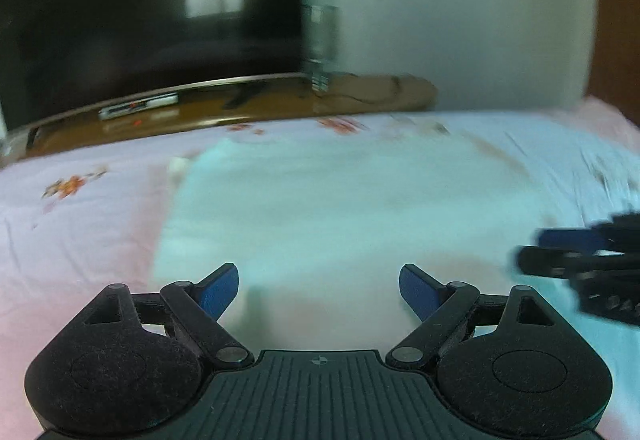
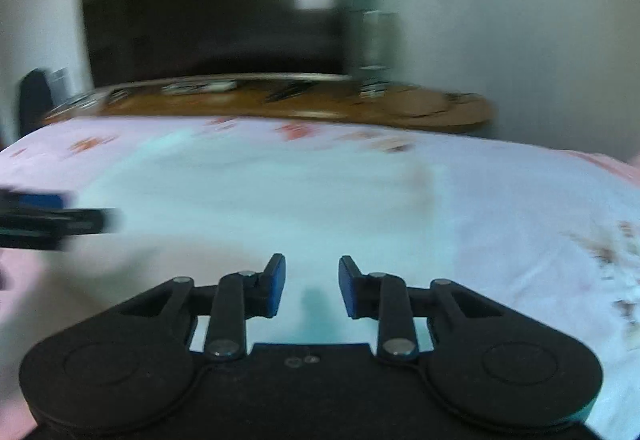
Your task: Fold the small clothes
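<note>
A pale mint-blue garment [image 1: 340, 199] lies spread flat on the bed, blurred by motion; it also fills the middle of the right wrist view [image 2: 240, 199]. My left gripper [image 1: 318, 272] hovers over its near edge, jaws wide open, nothing between the blue pads. My right gripper [image 2: 312, 264] is over the same garment, its jaws a narrow gap apart, with only the cloth below showing through. Each gripper shows in the other's view: the right gripper [image 1: 532, 252] at the right edge, the left gripper [image 2: 108, 217] at the left edge.
The garment rests on a pink sheet [image 1: 72, 240] with orange flower prints. Beyond the bed's far edge stands a wooden cabinet [image 1: 240, 107] with a dark television [image 1: 140, 19], a remote [image 1: 136, 105] and a clear glass object [image 1: 320, 47]. A grey wall is behind.
</note>
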Available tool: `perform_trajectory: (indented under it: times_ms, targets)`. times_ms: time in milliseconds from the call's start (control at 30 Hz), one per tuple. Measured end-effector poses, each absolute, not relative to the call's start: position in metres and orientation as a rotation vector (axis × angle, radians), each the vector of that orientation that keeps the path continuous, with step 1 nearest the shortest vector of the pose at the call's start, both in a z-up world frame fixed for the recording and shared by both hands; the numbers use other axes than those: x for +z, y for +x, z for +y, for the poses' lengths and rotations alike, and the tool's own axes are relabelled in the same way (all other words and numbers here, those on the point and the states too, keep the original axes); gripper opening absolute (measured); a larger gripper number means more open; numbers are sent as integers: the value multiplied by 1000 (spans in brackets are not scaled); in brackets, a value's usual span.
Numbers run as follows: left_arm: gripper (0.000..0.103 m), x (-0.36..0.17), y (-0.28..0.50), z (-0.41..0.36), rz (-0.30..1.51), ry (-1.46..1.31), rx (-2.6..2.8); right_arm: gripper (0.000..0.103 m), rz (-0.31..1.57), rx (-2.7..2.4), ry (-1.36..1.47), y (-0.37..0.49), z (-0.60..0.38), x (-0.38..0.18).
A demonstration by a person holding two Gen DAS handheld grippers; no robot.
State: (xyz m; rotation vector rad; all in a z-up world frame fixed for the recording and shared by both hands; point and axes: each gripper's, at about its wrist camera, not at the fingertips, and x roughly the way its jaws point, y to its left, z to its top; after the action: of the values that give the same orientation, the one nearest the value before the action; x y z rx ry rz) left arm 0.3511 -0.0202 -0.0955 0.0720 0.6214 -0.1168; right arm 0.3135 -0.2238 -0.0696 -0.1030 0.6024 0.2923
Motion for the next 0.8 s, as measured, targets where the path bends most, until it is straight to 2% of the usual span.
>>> perform_trajectory:
  times_ms: [100,200,300,600,700,800]
  targets:
    - [87,-111,346,-30,706,69,-117,29,620,348,-107,302,-208,-80]
    - [87,-109,340,-26,691,57,-119,29,658,382,-151,298,-197,-96]
    - [87,-99,331,-22,633,40,-138,29,641,382,-138,289,-198,-85]
    - [87,-116,342,-13,658,99,-123,27,648,452,-175,309,-184,-101]
    - [94,-113,332,10,676,54,-64,27,646,353,-207,303,-206,-98]
    - [94,-113,331,35,684,0,-72,26,667,212,-101,299,-264,-95]
